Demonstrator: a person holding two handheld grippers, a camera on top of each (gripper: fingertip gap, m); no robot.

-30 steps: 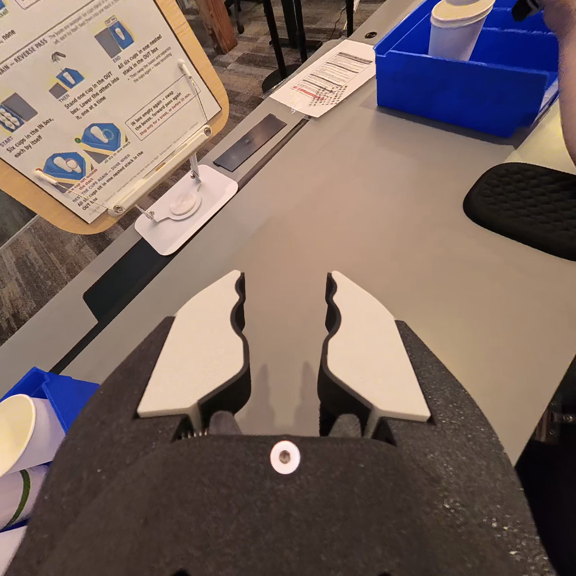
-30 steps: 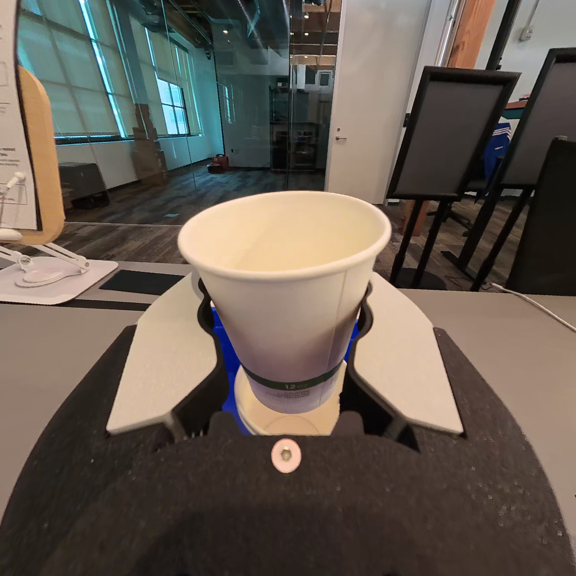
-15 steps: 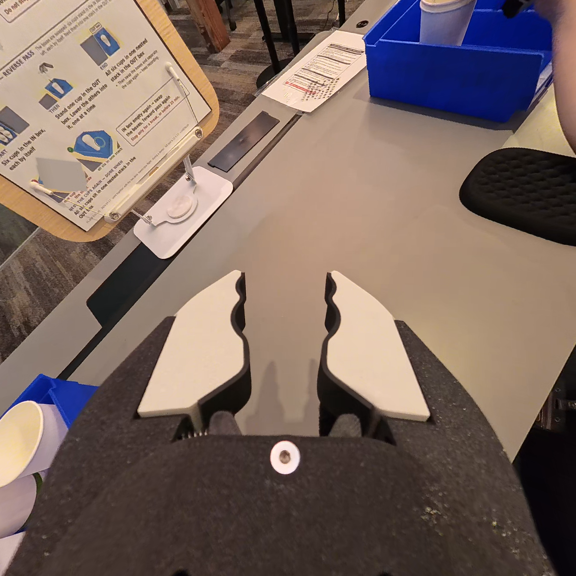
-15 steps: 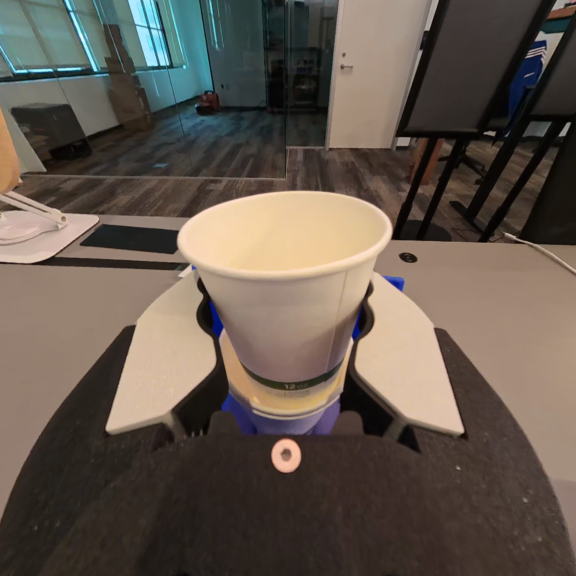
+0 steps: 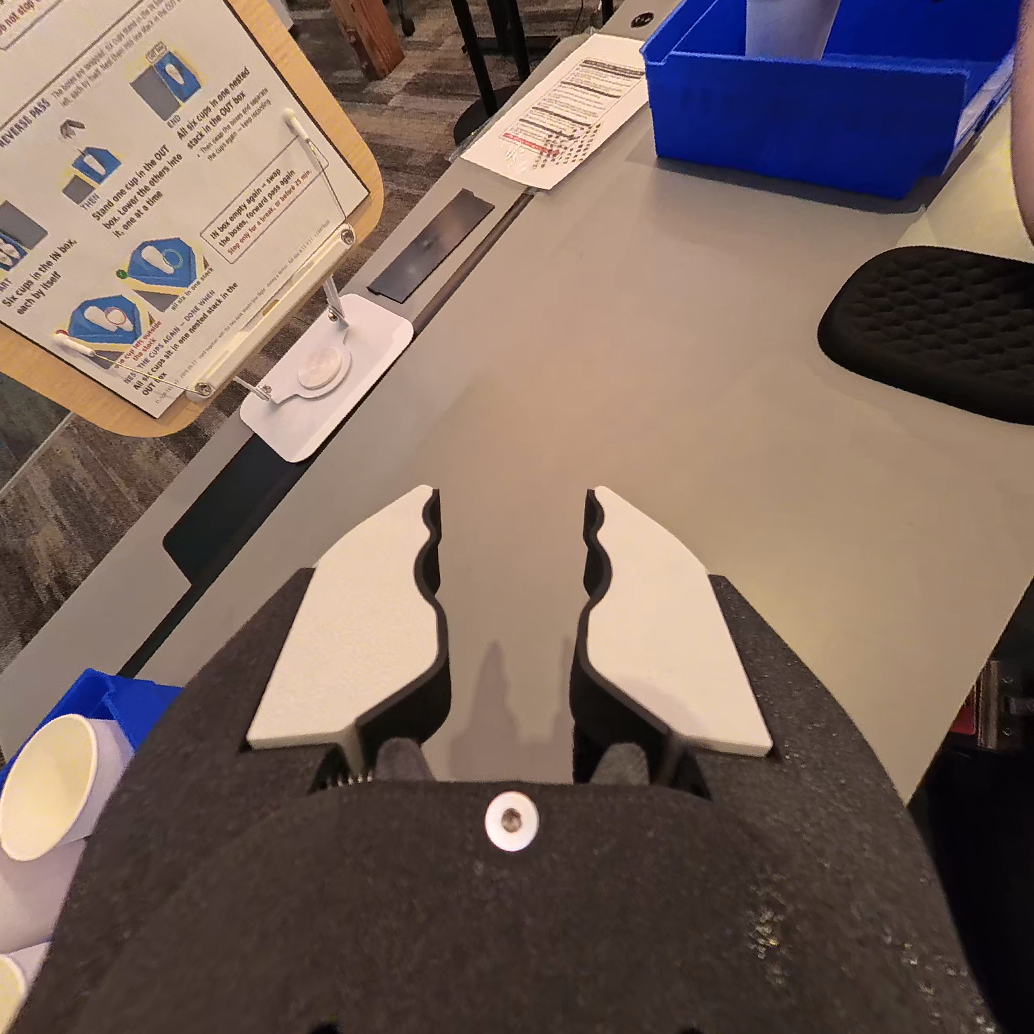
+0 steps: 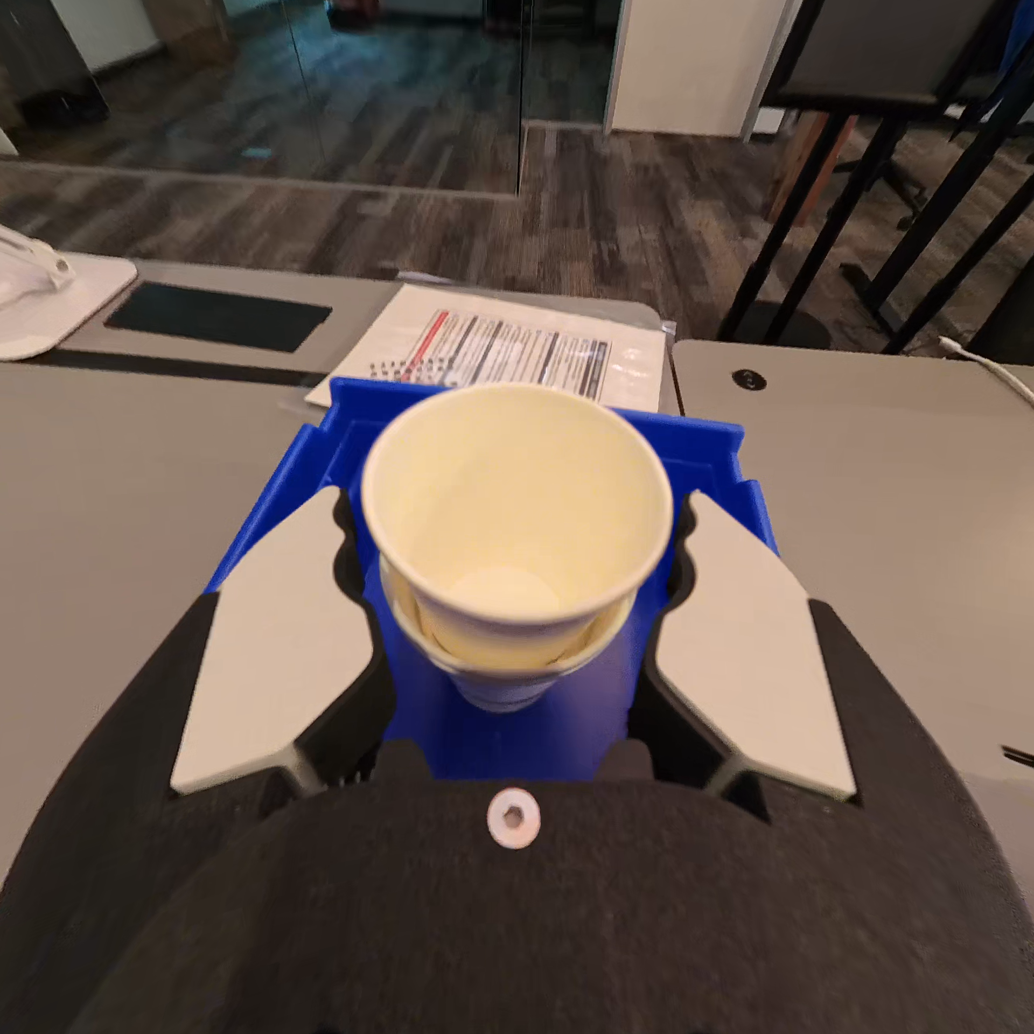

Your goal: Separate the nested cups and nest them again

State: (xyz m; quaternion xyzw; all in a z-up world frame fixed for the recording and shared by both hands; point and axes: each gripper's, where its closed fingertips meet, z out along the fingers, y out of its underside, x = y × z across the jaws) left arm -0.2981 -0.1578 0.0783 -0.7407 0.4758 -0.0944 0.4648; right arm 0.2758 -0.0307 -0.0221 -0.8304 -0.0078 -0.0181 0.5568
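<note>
Right now the right gripper (image 6: 512, 506) stands spread, jaws either side of the top cup (image 6: 516, 506) with a visible gap on both sides, so it grips nothing. That cup sits upright, partly dropped into the cup stack (image 6: 506, 652) inside the blue bin (image 6: 722, 447), dead ahead at 12 o'clock and slightly below the fingertips; long axis is near vertical, mouth up.

Left gripper (image 5: 512, 498) is also spread and empty over bare grey table (image 5: 643, 335). Loose cups (image 5: 47, 783) lie at its 8 o'clock, far bin (image 5: 805, 112) at 1 o'clock. Judgement: left is nearer the loose cups.
</note>
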